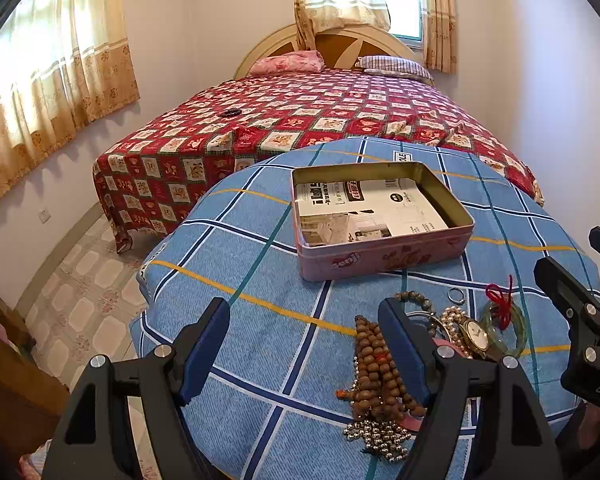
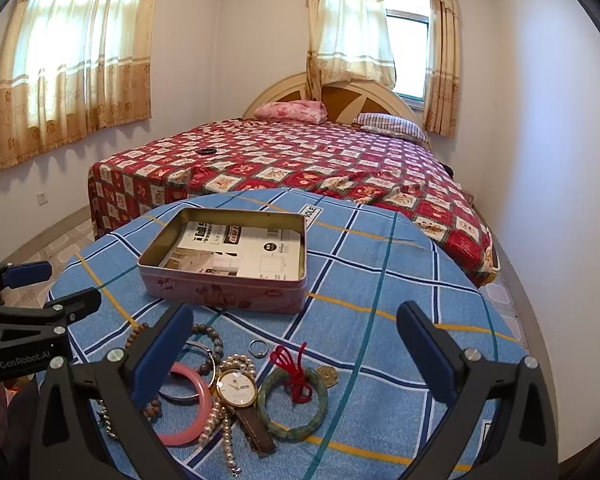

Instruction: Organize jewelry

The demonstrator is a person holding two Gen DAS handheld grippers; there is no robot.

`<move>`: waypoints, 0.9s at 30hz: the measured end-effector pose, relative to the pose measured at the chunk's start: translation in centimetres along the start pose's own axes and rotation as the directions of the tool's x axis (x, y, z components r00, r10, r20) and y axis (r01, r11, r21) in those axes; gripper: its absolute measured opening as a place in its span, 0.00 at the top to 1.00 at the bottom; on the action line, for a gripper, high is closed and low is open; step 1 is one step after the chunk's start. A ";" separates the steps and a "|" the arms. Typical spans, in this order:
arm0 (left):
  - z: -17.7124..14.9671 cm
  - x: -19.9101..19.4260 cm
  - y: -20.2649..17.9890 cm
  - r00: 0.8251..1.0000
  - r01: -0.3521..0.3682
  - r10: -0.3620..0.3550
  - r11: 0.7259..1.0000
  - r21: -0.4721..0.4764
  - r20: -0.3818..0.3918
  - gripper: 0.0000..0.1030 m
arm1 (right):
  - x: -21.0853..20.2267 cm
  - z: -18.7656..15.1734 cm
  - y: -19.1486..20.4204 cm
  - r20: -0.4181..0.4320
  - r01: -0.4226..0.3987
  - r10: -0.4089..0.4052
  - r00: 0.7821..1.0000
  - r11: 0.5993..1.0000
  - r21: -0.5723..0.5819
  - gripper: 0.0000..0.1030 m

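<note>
Your left gripper (image 1: 304, 344) hangs low over the near tabletop (image 1: 260, 280) with its fingers (image 1: 204, 344) spread wide and holding nothing; its right finger overlaps the wooden beads (image 1: 374, 376) in view, though you cannot tell whether it touches them. Your right gripper (image 2: 296, 352) is likewise spread and empty, the jewelry heap lying between and under its fingers.

Nothing appears sorted yet. The whole pile sits together on the near side: pink bangle (image 2: 188, 408), watch (image 2: 237, 389), pearl strand (image 2: 220, 420), green bangle (image 2: 293, 402) with its red cord, coin (image 2: 326, 376), ring (image 2: 257, 347), a grey bead bracelet (image 2: 210, 340) and a silver bead chain (image 1: 380, 436). The tin (image 1: 380, 216) stands open just beyond the pile, holding only a printed sheet, so every piece is probably left to move.

For room: the pieces overlap, with the watch strap lying over the pearls, so lifting one may drag a neighbour. The ring and coin lie flat and apart, easier to reach but thin to pinch. The right half of the tabletop is bare, giving your right gripper space to swing. The round edge falls away close on the left and near side, and your grippers sit near each other over the pile. The bed (image 2: 300, 160) lies well beyond the tin.
</note>
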State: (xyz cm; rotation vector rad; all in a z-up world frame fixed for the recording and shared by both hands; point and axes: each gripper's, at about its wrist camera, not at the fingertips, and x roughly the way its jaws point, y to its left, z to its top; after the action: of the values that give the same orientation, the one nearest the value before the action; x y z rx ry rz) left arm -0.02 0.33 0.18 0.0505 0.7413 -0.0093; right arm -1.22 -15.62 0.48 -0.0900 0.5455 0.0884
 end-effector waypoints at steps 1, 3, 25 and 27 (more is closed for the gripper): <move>0.0 0.0 0.1 1.000 0.000 0.000 1.000 -0.001 0.000 0.25 | 0.0 0.0 0.0 -0.001 0.001 -0.001 1.000 1.000 -0.001 0.00; -0.1 0.1 -0.3 1.000 -0.002 0.002 1.000 0.006 0.000 0.25 | -0.1 0.0 0.0 0.000 0.002 -0.002 1.000 1.000 -0.001 0.00; -0.3 0.2 0.1 1.000 -0.004 0.004 1.000 0.010 -0.004 0.25 | 0.1 0.0 -0.1 -0.002 0.002 -0.002 1.000 1.000 -0.004 0.00; -0.5 0.5 0.2 1.000 -0.006 0.006 1.000 0.011 -0.005 0.25 | 0.1 0.1 0.0 -0.004 0.003 -0.003 1.000 1.000 -0.005 0.00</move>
State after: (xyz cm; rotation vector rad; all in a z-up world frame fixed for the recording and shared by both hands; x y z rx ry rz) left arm -0.01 0.57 -0.50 0.0634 0.7457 -0.0080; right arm -1.13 -15.64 0.52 -0.0955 0.5487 0.0863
